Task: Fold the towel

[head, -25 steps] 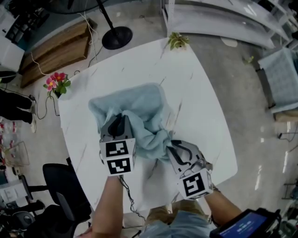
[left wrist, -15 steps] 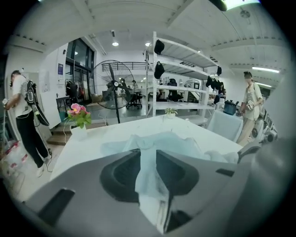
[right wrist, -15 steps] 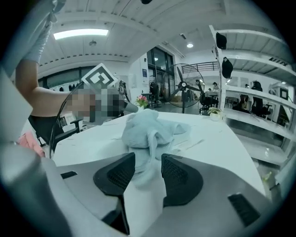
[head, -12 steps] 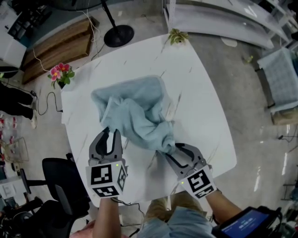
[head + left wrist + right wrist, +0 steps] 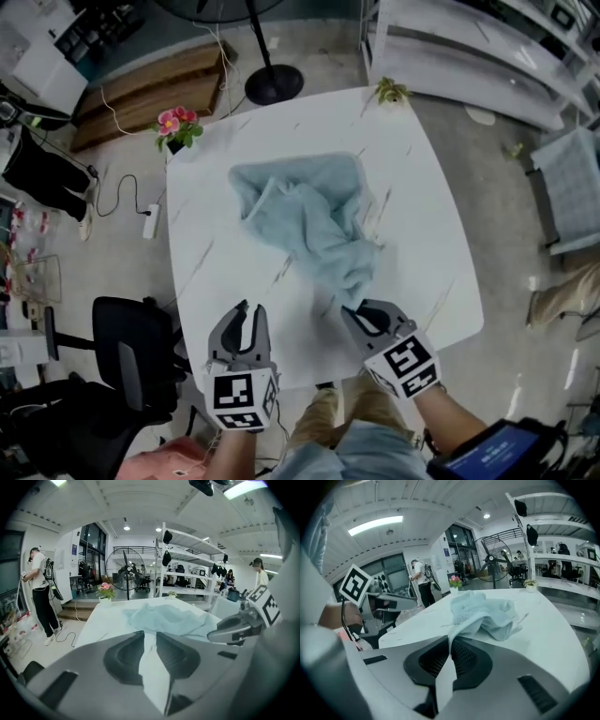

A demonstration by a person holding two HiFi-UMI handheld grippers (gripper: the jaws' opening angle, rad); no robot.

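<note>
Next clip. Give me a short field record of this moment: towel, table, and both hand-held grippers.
towel: crumpled heap at mid-table, no neat fold visible
table: white, marbled; pink flowers by its far left corner
left hand-held gripper: at the near table edge, short of the towel; jaws slightly apart, have just been closing, nothing between them
right hand-held gripper: tips at the towel's near edge; jaws have just closed shut; a pinch on the cloth cannot be confirmed

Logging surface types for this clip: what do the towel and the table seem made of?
The towel: soft pale blue cloth, probably terry; limp crumpled folds, matte fuzzy surface.
The table: hard, smooth white top with thin grey veins, marble or a marble-look laminate; cannot tell which.
</note>
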